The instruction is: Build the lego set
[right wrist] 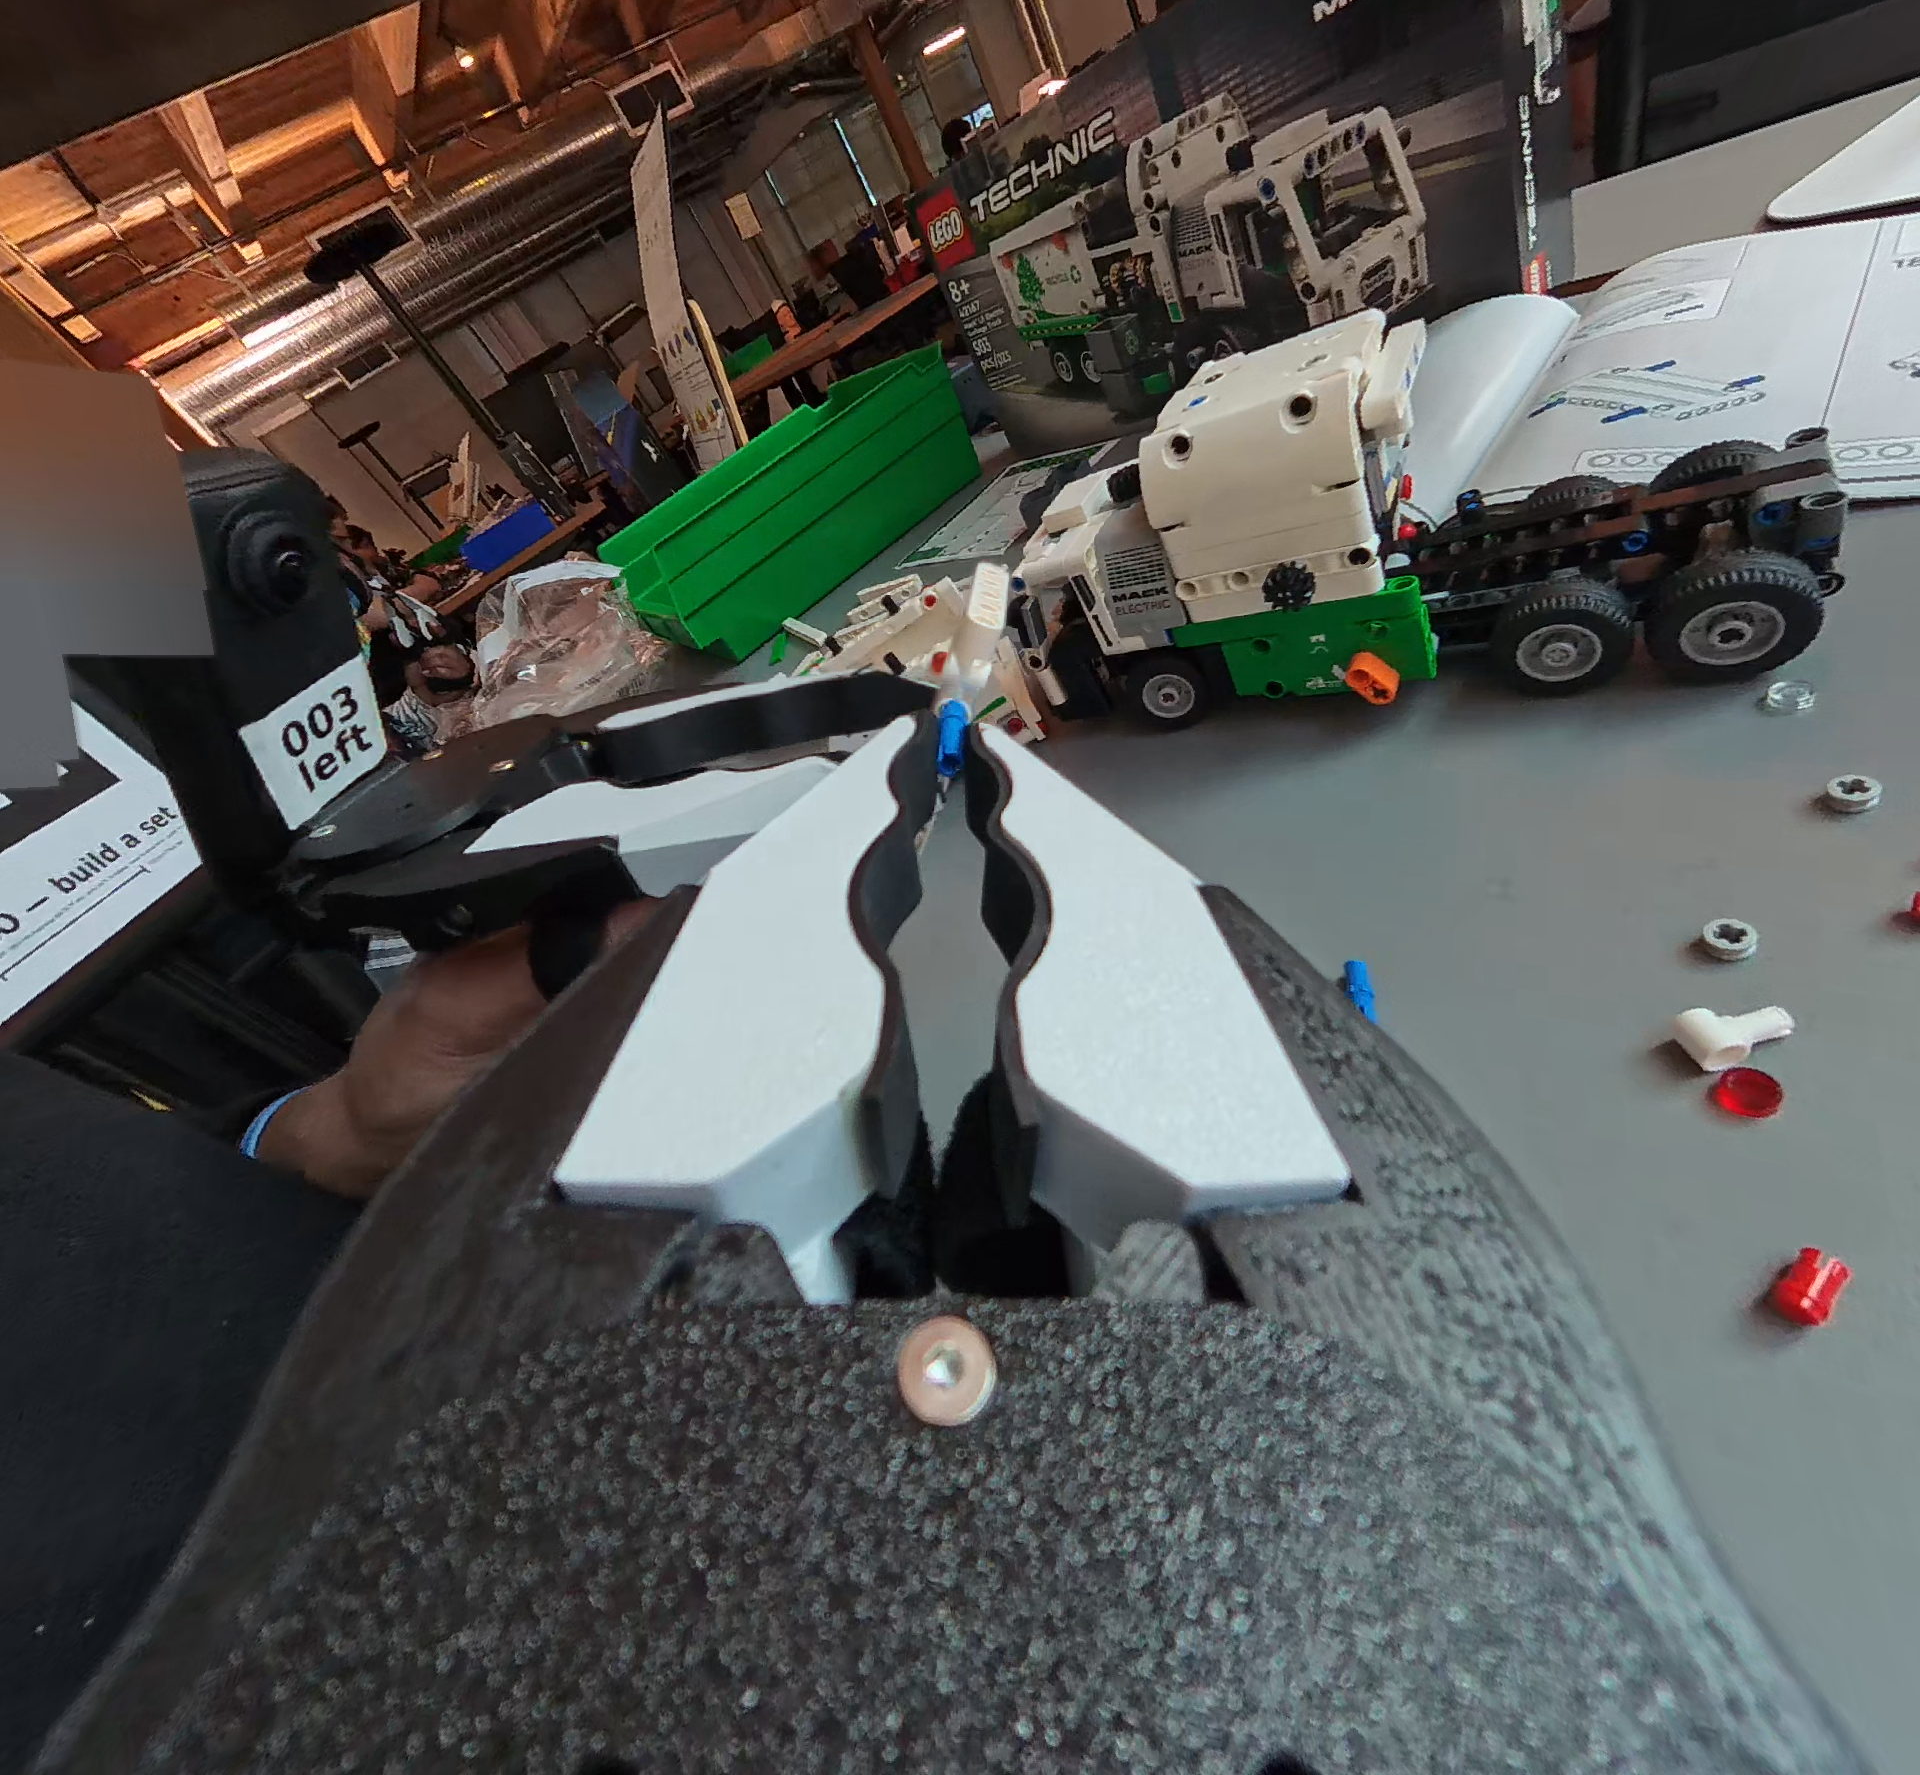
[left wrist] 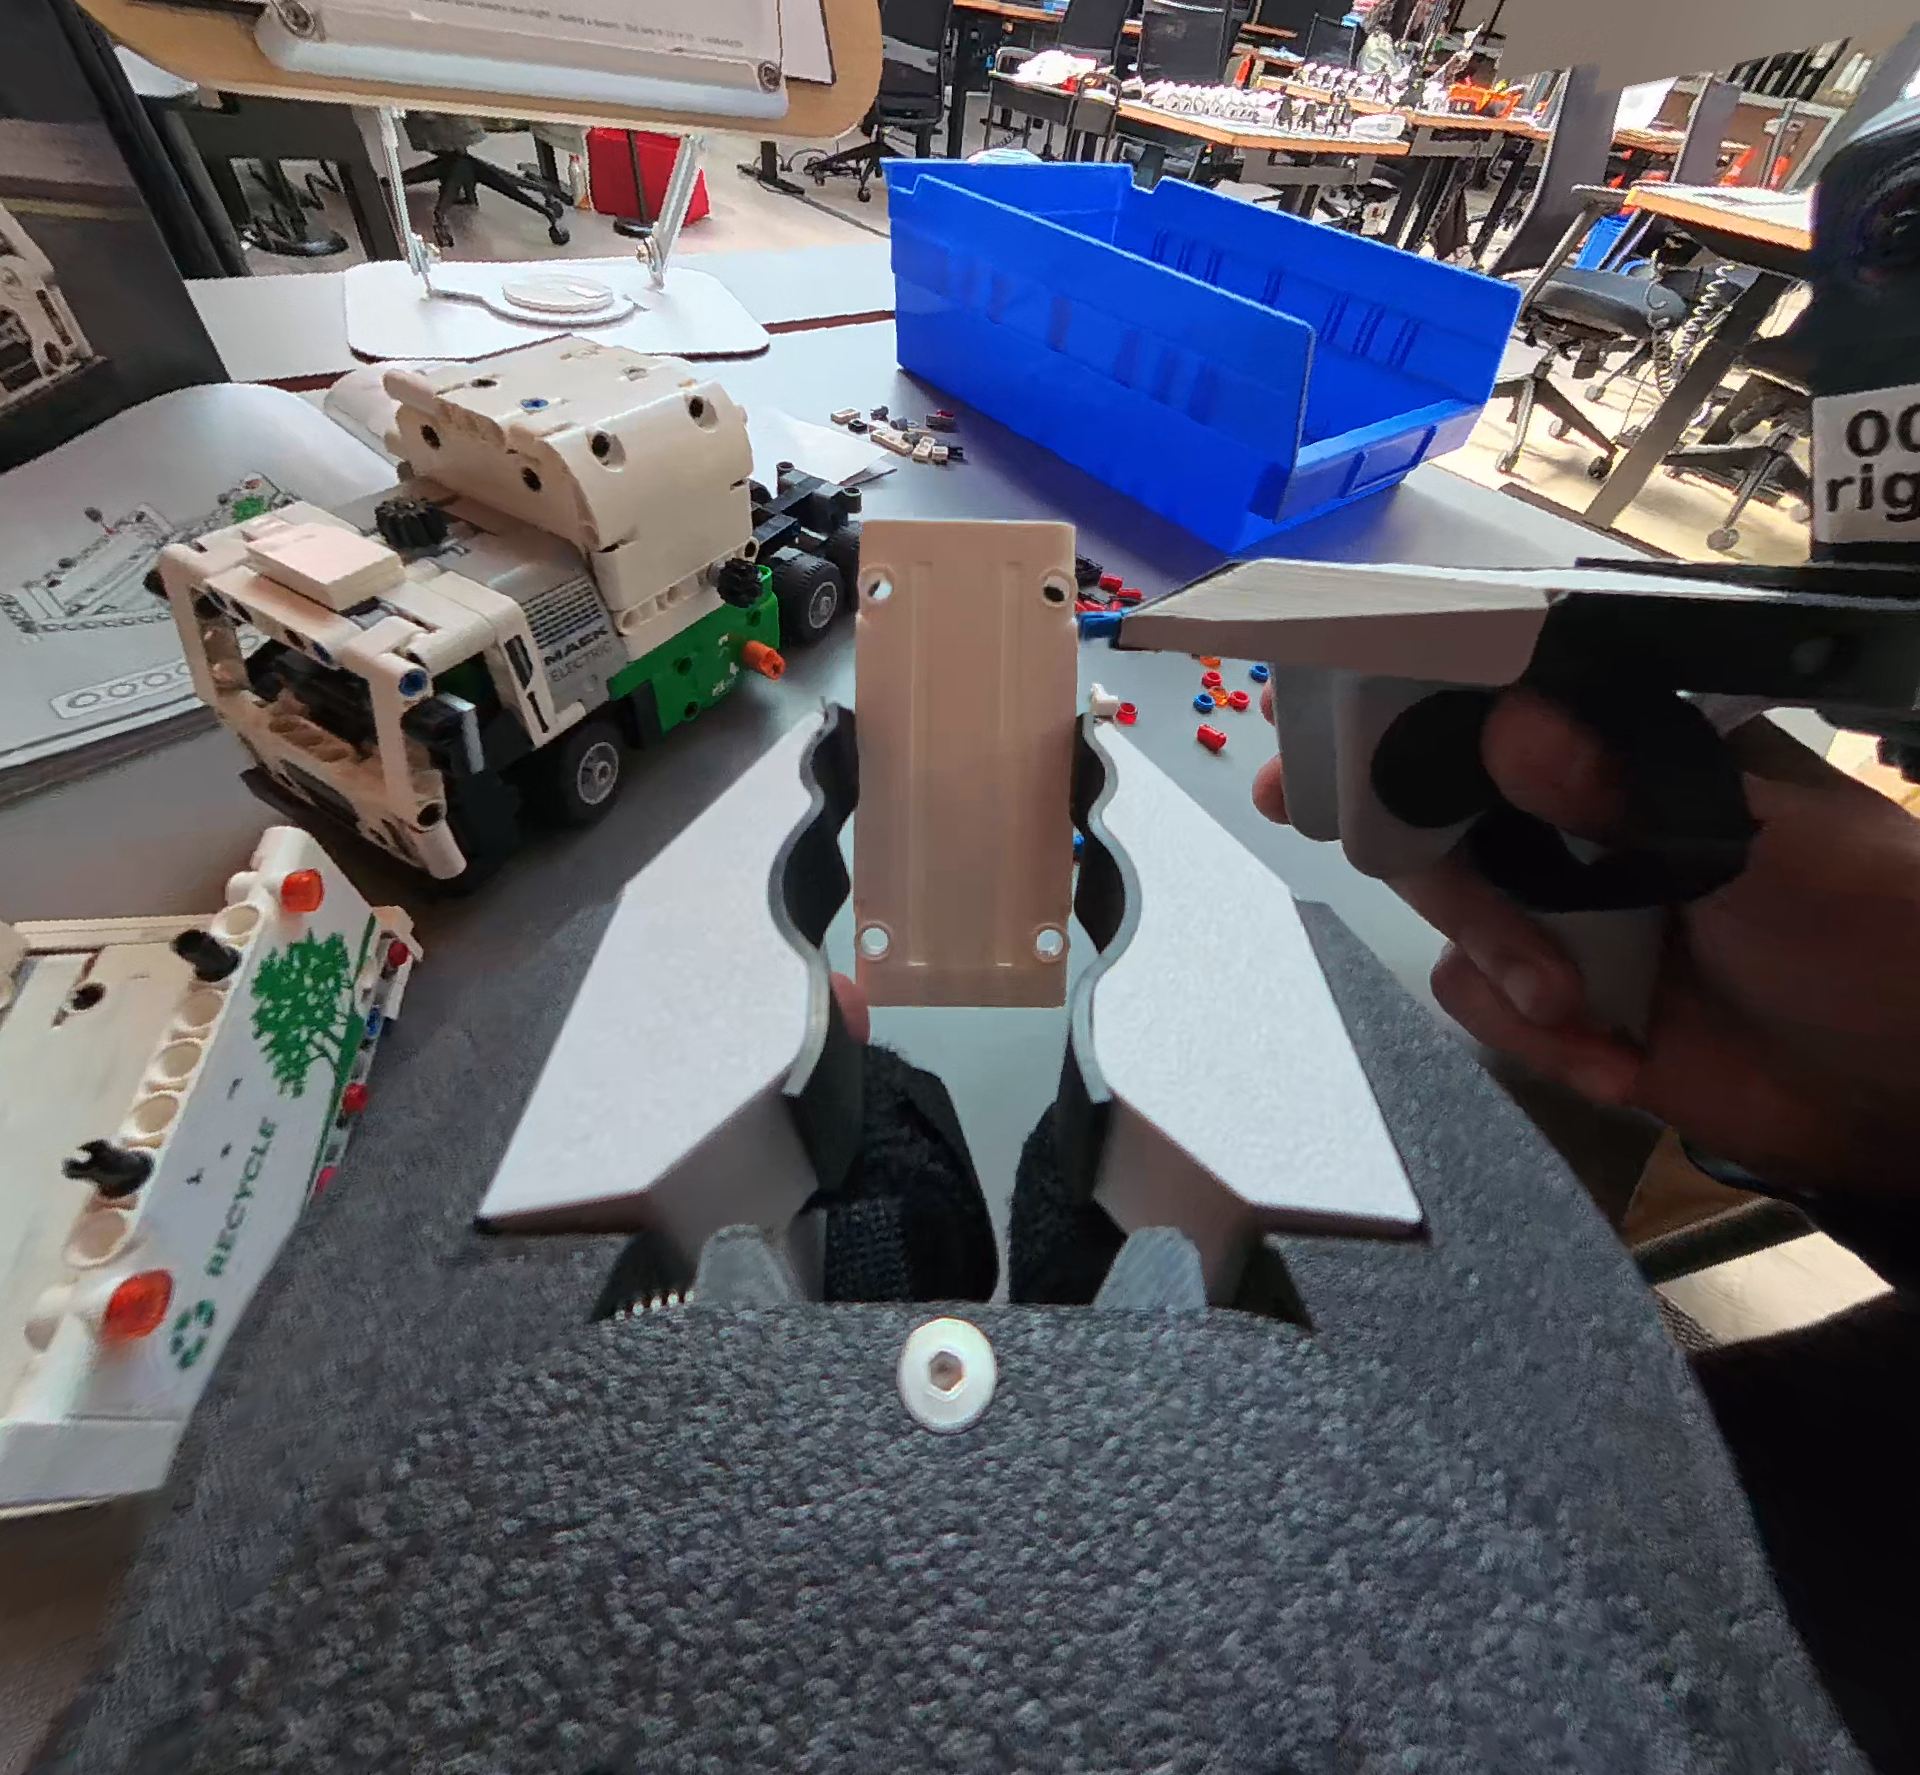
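Note:
My left gripper (left wrist: 961,749) is shut on a white flat panel (left wrist: 964,686) with a hole near each corner and holds it upright above the table. My right gripper (right wrist: 948,743) is shut on a small blue pin (right wrist: 949,726). In the left wrist view the right gripper (left wrist: 1127,629) comes in from the right, and the blue pin (left wrist: 1091,626) is just beside the panel's right edge, near its upper right hole. The partly built white and green truck (left wrist: 499,613) stands to the left behind the panel, and also shows in the right wrist view (right wrist: 1299,562).
A white truck body section with green tree print (left wrist: 177,1133) lies at the near left. A blue bin (left wrist: 1195,343) stands behind. Loose red, blue and white parts (left wrist: 1210,702) lie on the grey table. A green bin (right wrist: 800,510), the set's box (right wrist: 1247,198) and the open booklet (right wrist: 1662,354) stand behind the truck. Only a small space, under 4 cm, lies between the two pairs of fingers.

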{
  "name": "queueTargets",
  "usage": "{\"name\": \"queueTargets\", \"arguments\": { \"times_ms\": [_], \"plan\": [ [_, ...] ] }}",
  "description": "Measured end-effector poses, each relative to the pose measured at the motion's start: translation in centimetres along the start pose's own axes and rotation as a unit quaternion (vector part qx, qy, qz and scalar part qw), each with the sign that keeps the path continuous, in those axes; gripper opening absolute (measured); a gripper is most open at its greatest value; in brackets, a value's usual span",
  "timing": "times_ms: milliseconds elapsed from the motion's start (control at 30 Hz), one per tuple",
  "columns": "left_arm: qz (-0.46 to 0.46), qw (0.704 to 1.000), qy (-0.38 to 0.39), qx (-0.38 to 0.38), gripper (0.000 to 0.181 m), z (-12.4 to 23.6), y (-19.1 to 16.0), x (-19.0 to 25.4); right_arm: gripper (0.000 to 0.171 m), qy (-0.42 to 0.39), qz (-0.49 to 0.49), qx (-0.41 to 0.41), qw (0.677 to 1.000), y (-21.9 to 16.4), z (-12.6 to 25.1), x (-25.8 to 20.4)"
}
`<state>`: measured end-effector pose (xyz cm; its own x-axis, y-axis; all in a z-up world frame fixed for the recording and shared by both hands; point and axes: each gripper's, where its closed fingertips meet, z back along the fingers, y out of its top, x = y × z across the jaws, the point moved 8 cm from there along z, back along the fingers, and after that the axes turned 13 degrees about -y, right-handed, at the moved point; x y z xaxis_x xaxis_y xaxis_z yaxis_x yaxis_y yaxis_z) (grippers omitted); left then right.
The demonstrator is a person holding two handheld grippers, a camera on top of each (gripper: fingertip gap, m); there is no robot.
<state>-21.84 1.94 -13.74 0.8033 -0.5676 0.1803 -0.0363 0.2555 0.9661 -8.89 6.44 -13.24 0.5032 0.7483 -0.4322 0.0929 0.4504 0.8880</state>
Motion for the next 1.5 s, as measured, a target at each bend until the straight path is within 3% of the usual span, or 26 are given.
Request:
{"name": "queueTargets", "arguments": {
  "times_ms": [367, 800, 1000, 1333, 1500],
  "plan": [
    [-0.051, 0.998, 0.021, -0.03, 0.039, -0.1, 0.0, 0.4, 0.003, 0.003, -0.002, -0.011, 1.0, -0.5, 0.0, 0.2],
    [-0.027, 0.998, 0.029, -0.049, 0.039, -0.3, -0.7, 0.4, 0.003, -0.026, 0.046, -0.015, 0.998, -1.0, -0.2, 0.1],
    [-0.07, 0.995, 0.054, -0.052, 0.039, -0.4, -0.7, 0.8, 0.003, -0.015, 0.011, -0.022, 1.0, -1.1, -0.1, 0.5],
    [-0.019, 0.999, 0.041, -0.028, 0.039, -0.9, -0.5, 0.9, 0.003, 0.017, -0.048, -0.018, 0.999, -0.8, 0.1, 1.0],
    [-0.086, 0.993, 0.075, -0.034, 0.039, -1.1, -0.5, 1.5, 0.003, 0.032, -0.074, -0.03, 0.996, -0.7, 0.2, 1.4]
  ]
}}
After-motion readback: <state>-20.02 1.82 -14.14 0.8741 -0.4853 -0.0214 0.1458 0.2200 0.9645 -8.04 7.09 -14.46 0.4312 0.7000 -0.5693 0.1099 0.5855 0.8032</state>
